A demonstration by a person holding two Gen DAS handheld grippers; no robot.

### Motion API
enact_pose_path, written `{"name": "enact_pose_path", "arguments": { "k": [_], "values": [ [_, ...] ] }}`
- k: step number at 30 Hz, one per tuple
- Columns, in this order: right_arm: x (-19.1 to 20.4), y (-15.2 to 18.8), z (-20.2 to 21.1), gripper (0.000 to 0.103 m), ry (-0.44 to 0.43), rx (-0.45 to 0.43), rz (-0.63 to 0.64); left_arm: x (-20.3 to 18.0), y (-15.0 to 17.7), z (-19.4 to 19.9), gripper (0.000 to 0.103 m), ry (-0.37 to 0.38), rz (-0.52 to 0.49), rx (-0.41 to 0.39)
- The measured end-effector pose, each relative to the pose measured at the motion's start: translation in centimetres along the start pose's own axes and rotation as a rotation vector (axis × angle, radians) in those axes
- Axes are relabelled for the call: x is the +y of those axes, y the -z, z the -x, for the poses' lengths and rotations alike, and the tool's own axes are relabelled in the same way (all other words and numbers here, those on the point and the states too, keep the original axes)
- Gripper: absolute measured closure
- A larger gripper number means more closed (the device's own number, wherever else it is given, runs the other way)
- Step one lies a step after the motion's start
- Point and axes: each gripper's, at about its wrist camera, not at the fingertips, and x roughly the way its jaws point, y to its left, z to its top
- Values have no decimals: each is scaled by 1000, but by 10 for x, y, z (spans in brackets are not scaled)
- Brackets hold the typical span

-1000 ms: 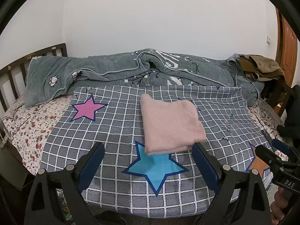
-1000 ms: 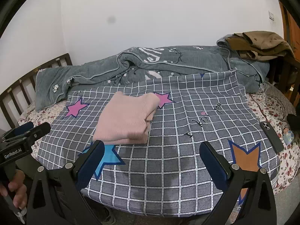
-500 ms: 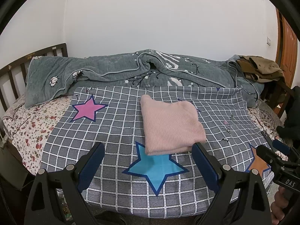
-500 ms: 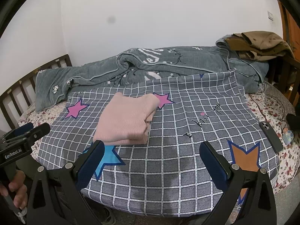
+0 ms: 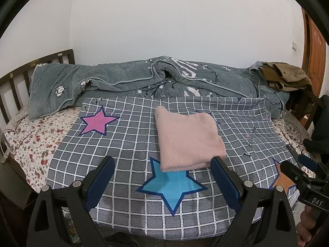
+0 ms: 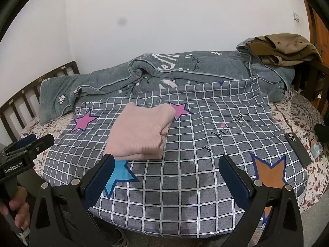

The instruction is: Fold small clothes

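On the bed, a big grey checked sheet with coloured stars (image 5: pixel 127 144) lies flat, with a rumpled grey-green quilt (image 5: pixel 123 82) along its far edge. The folded pink ribbed knit top (image 5: pixel 187 142) sits in the sheet's middle, bare cloth all round it. Near the sheet's right edge lies a dark phone (image 6: pixel 298 150). The left gripper (image 5: pixel 162 181) and right gripper (image 6: pixel 166 180) hang wide open, holding nothing. One reads "GenRobot.AI", the other "DAS".
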Motion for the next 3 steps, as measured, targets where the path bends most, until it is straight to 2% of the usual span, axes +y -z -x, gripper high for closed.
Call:
{"name": "enact_pose_path", "arguments": {
  "k": [3],
  "values": [
    [0, 0, -1, 3, 2, 1, -1, -1, -1, 0, 9, 10, -4, 3]
  ]
}}
